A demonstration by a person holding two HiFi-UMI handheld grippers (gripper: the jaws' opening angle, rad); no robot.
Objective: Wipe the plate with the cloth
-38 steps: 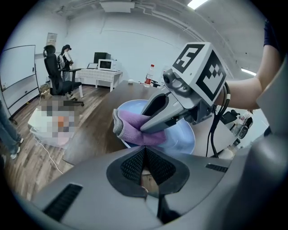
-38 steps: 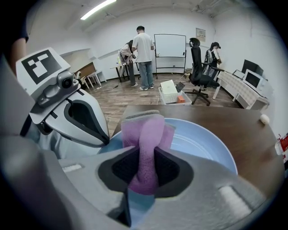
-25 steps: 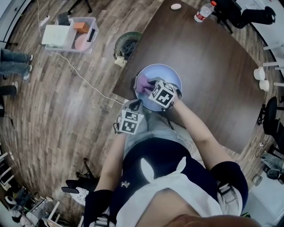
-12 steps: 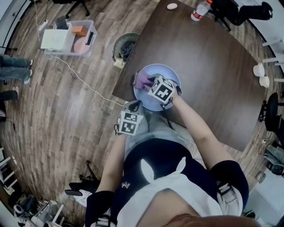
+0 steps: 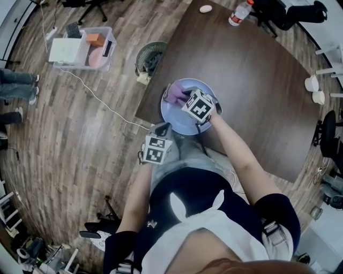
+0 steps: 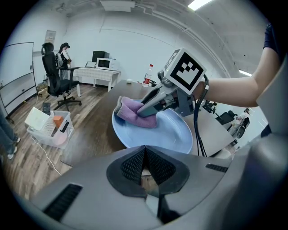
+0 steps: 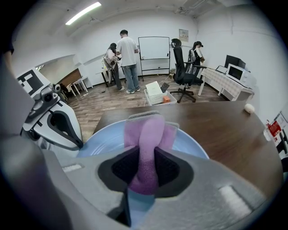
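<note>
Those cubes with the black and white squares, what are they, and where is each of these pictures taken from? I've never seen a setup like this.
There is no robot here. A person holds a two-jaw hand tool, called a gripper, in each hand, and the marked cubes are part of those tools. The head view comes from a camera on the person's head, looking down at a dark table. The other two views come from cameras riding on each gripper, looking along its jaws. On the table sits a pale blue plate, and a bottle is near the far edge. The right gripper is closed on a purple cloth, which lies on the plate. The left gripper has its jaws together, with nothing seen between them, just by the plate's near rim.
</note>
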